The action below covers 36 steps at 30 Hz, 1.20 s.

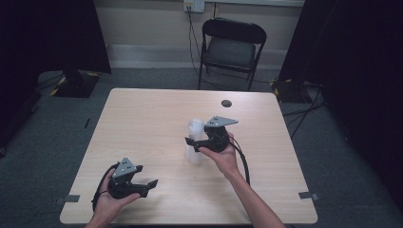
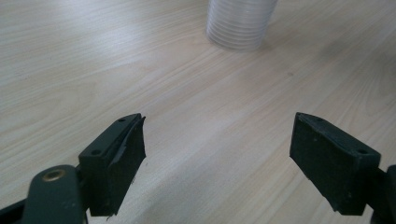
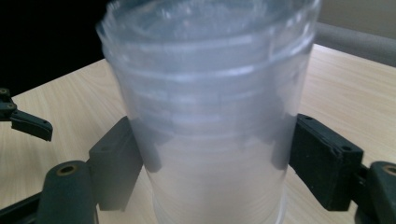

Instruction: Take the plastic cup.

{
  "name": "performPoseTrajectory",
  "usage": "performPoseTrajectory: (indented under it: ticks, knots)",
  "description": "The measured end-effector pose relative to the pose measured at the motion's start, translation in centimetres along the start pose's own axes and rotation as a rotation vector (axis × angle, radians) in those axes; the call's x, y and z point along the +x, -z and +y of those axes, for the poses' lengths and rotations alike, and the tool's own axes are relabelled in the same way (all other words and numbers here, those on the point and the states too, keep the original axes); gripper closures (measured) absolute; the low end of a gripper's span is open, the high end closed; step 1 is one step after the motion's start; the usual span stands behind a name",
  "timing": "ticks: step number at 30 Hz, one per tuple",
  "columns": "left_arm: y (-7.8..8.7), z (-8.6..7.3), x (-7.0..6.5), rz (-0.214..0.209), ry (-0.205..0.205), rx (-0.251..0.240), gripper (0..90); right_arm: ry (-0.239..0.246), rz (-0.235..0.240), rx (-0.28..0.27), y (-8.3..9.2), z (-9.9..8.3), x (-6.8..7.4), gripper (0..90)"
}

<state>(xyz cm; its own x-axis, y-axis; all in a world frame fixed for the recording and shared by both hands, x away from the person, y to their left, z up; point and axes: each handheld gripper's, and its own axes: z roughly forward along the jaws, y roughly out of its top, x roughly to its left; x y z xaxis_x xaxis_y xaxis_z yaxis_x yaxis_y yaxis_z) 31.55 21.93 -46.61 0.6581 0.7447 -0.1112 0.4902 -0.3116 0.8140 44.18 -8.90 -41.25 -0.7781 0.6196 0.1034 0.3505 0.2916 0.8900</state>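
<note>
Bracketing the stack of clear plastic cups [image 3: 205, 116], the right gripper [image 3: 210, 161] has a pad at each side of the stack; whether they press on it I cannot tell. The stack stands upright near the middle of the table [image 1: 142, 123]. The left gripper [image 2: 217, 158] is spread wide over bare wood, nothing between its fingers. Judging by this, the grasp is about made; lifting or separating a cup remains.
</note>
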Motion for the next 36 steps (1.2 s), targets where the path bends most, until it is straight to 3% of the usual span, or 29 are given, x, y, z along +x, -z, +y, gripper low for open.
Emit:
performPoseTrajectory:
  ticks: [7,11,24,36]
  knots:
    - [-0.04,0.00,-0.03,0.000,-0.004,0.008,17.9,-0.001,-0.005,0.011,-0.33,-0.76,-0.23,24.6]
    - [-0.05,-0.01,-0.02,-0.002,-0.002,0.008,17.9,0.033,-0.014,0.013,-0.61,-0.88,0.03,26.1]
    - [-0.07,-0.05,0.08,0.001,0.001,0.008,17.9,0.062,-0.033,0.005,-0.82,-0.97,0.27,28.7]
    - [-0.14,-0.05,0.09,0.000,0.002,0.014,18.0,0.055,-0.028,-0.022,-0.51,-0.45,0.33,28.8]
